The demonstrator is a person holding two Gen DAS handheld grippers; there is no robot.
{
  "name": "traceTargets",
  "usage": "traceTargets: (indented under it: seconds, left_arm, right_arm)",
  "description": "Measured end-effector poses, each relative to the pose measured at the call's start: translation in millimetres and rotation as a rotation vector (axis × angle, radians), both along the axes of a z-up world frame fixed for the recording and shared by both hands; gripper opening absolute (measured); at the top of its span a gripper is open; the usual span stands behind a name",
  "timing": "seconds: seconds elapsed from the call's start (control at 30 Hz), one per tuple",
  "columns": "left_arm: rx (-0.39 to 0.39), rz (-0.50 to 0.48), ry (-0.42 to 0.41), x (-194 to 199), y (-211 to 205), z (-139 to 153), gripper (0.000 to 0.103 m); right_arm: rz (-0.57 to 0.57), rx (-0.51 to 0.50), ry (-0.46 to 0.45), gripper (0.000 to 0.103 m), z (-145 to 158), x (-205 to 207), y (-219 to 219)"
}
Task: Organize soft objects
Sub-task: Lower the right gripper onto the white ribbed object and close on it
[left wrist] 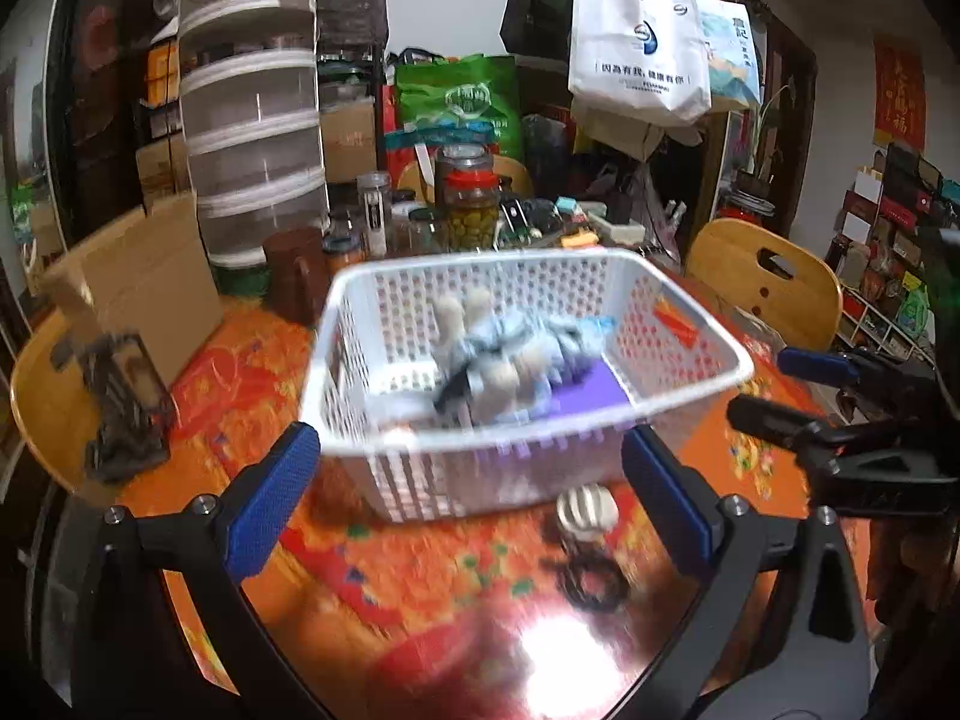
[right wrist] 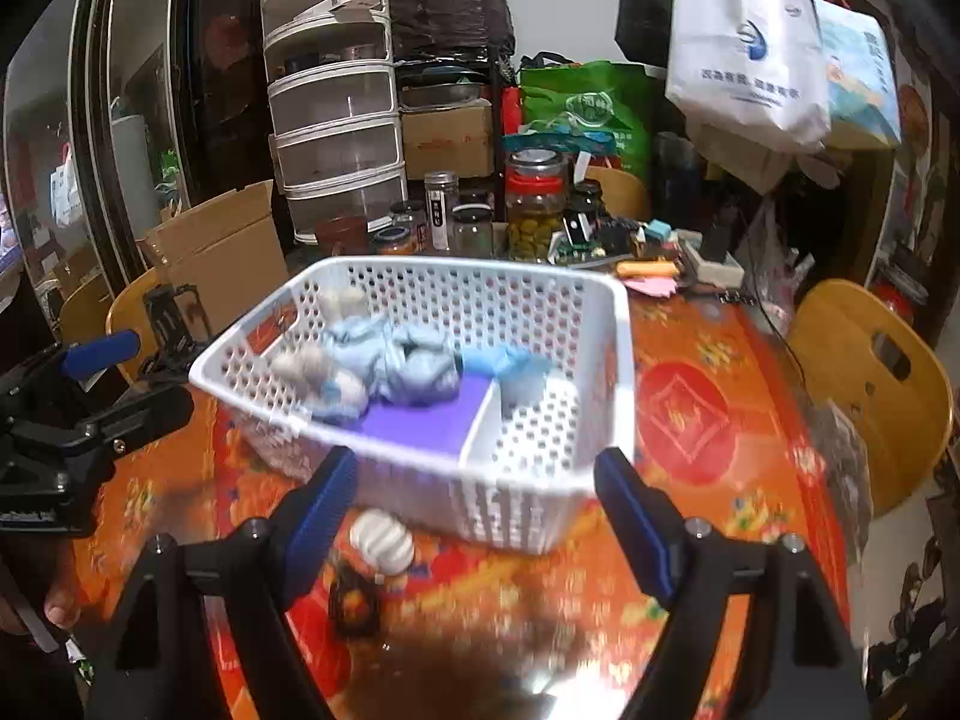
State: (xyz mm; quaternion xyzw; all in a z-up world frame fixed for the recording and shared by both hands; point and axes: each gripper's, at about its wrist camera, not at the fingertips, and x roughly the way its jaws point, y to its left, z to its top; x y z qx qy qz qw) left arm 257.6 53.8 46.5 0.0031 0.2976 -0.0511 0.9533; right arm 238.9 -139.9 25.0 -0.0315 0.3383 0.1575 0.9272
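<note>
A white perforated basket stands on the orange patterned tablecloth. In it lies a pale blue and grey soft bundle on a purple pad. In the right wrist view the bundle fills the basket's larger section, with a light blue cloth beside the purple pad. My left gripper is open just before the basket's near wall, holding nothing. My right gripper is open at the basket's near corner, also with nothing in it. Each gripper shows in the other's view, the right and the left.
A white ribbed object on a black base lies on the table in front of the basket. Jars, a cardboard box and a drawer tower crowd the far side. Wooden chairs flank the table.
</note>
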Motion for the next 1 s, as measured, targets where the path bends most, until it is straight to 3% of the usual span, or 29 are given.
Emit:
traceTargets:
  seconds: [0.27,0.47,0.6,0.7,1.0]
  left_arm:
    - [-0.074,-0.025,0.130,-33,-15,-56,0.100]
    - [-0.078,-0.047,0.242,-23,-35,-98,0.100]
    - [-0.059,-0.043,0.275,-15,-48,-114,0.097]
    - [-0.071,-0.047,0.289,-7,-51,-121,0.087]
    - [-0.085,-0.078,0.339,11,-71,-139,0.028]
  right_arm:
    - [-0.032,0.080,0.073,0.081,-40,-42,-30]
    - [-0.066,0.096,0.114,0.081,-64,-45,-45]
    - [-0.075,0.094,0.121,0.081,-71,-47,-48]
    - [-0.078,0.097,0.128,0.081,-73,-46,-49]
    - [-0.079,0.105,0.146,0.081,-82,-40,-46]
